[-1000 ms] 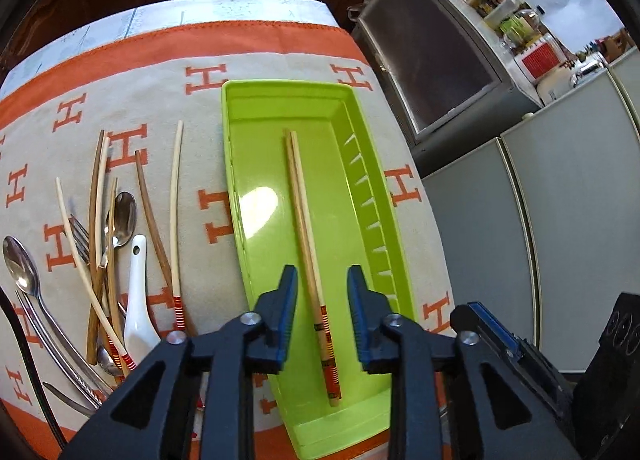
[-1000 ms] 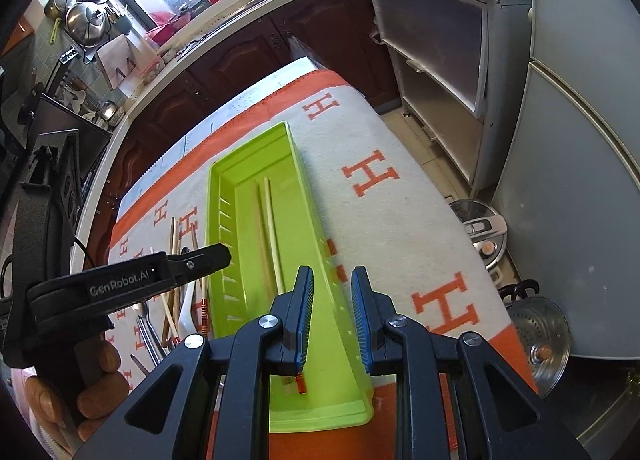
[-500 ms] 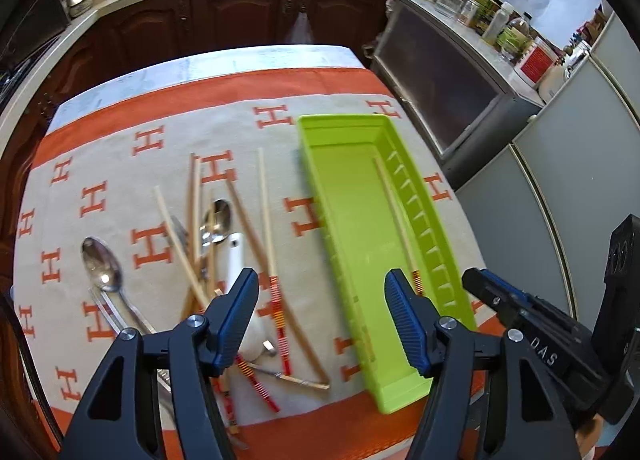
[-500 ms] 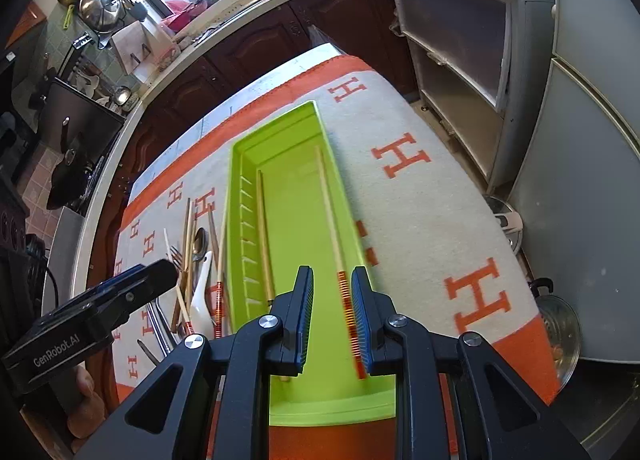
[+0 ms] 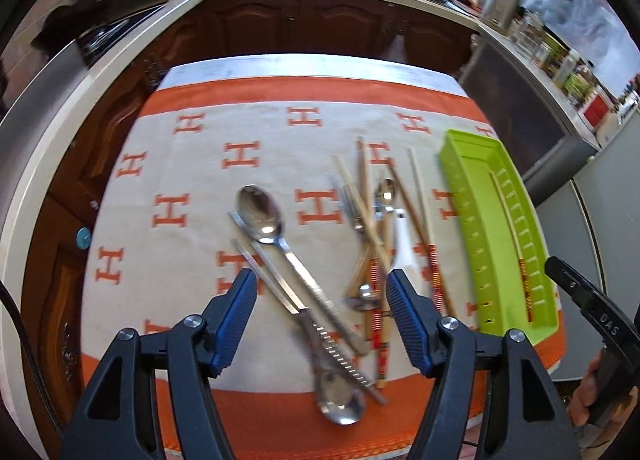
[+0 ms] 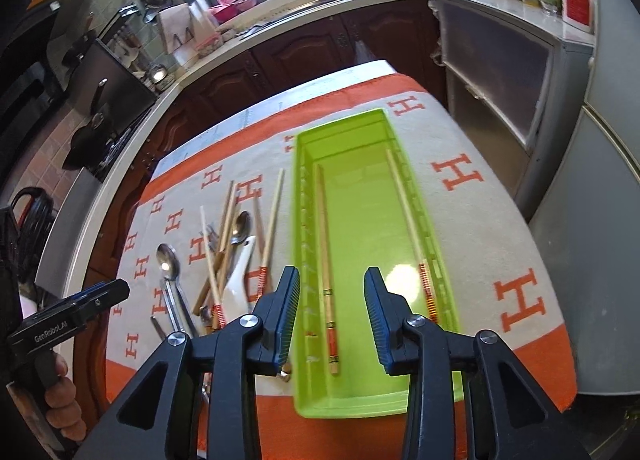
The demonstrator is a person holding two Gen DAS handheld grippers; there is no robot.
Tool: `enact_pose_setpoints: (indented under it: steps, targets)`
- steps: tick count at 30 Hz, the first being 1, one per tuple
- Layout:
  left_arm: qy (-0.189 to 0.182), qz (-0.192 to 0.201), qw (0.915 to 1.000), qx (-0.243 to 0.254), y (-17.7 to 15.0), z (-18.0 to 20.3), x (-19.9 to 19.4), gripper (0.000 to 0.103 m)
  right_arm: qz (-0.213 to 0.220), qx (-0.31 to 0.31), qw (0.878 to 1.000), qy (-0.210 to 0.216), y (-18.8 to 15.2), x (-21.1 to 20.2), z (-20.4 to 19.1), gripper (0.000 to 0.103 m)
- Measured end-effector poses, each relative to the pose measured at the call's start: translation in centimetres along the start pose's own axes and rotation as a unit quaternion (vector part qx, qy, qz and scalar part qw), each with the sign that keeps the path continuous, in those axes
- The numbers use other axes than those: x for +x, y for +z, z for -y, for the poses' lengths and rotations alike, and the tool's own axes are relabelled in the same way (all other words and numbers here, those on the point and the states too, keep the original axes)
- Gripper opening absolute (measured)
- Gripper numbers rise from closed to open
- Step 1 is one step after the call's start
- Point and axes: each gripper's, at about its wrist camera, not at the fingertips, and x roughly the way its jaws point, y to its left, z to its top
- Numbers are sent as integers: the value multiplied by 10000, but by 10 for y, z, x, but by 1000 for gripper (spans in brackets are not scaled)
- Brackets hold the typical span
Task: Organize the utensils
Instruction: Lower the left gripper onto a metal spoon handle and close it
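A lime-green tray lies on the H-patterned cloth and holds two chopsticks, one along its left side and one along its right side. The tray also shows at the right of the left wrist view. Left of it lies a pile of chopsticks, metal spoons and a white ceramic spoon. My left gripper is open and empty above the pile. My right gripper is open and empty above the tray's near end.
The orange-and-cream cloth covers a small table. Dark wood kitchen cabinets and a counter stand behind it. A grey cabinet and a fridge stand to the right of the table.
My left gripper opened wide and swung left from the tray to over the utensil pile. My right gripper opened above the tray. The two chopsticks now lie apart in the tray.
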Motion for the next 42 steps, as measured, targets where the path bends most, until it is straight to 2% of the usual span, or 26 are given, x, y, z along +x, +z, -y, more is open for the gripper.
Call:
enact_pose_setpoints:
  steps: [5, 7, 9, 14, 16, 18, 19, 20, 23, 26, 29, 33, 36, 39, 42]
  targets:
    - [157, 155, 9994, -250, -13, -37, -8, 79, -164, -427, 9989, 137, -7, 4, -28, 34]
    - [79, 175, 9992, -361, -17, -47, -10, 88, -292, -544, 9979, 193, -10, 6, -39, 34]
    - [3, 140, 9991, -396, -21, -53, -10, 91, -413, -543, 9971, 324, -11, 11, -46, 34]
    - [-217, 128, 9991, -331, -32, -57, -5, 95, -601, -815, 9938, 455, -19, 22, -70, 34]
    - [-342, 0, 9988, -343, -37, -58, 4, 95, -658, -945, 9921, 491, -22, 25, -79, 34]
    - [-427, -187, 9982, -375, -43, -60, 17, 95, -730, -1042, 9906, 507, -25, 28, -87, 40]
    - [-417, -269, 9981, -365, -46, -59, 23, 95, -768, -1053, 9901, 518, -27, 30, -91, 49]
    - [-403, -323, 9981, -350, -48, -59, 27, 94, -776, -1049, 9899, 554, -28, 31, -92, 54]
    - [-413, -582, 9968, -359, -54, -59, 46, 85, -790, -1194, 9881, 559, -33, 35, -101, 55]
    - [-671, -705, 9943, -428, -57, -62, 60, 76, -822, -1359, 9860, 514, -38, 39, -109, 55]
    - [-897, -656, 9926, -484, -60, -64, 65, 71, -914, -1366, 9849, 544, -40, 45, -110, 55]
    - [-1322, -501, 9886, -525, -63, -65, 71, 57, -998, -1360, 9841, 554, -42, 51, -110, 55]
    - [-1536, -361, 9865, -444, -64, -63, 72, 55, -1032, -1365, 9837, 562, -43, 54, -111, 55]
    - [-1593, -206, 9867, -258, -65, -57, 73, 52, -1054, -1391, 9831, 555, -44, 55, -112, 55]
    - [-1626, -145, 9866, -66, -66, -48, 78, 44, -1092, -1416, 9823, 558, -44, 58, -113, 55]
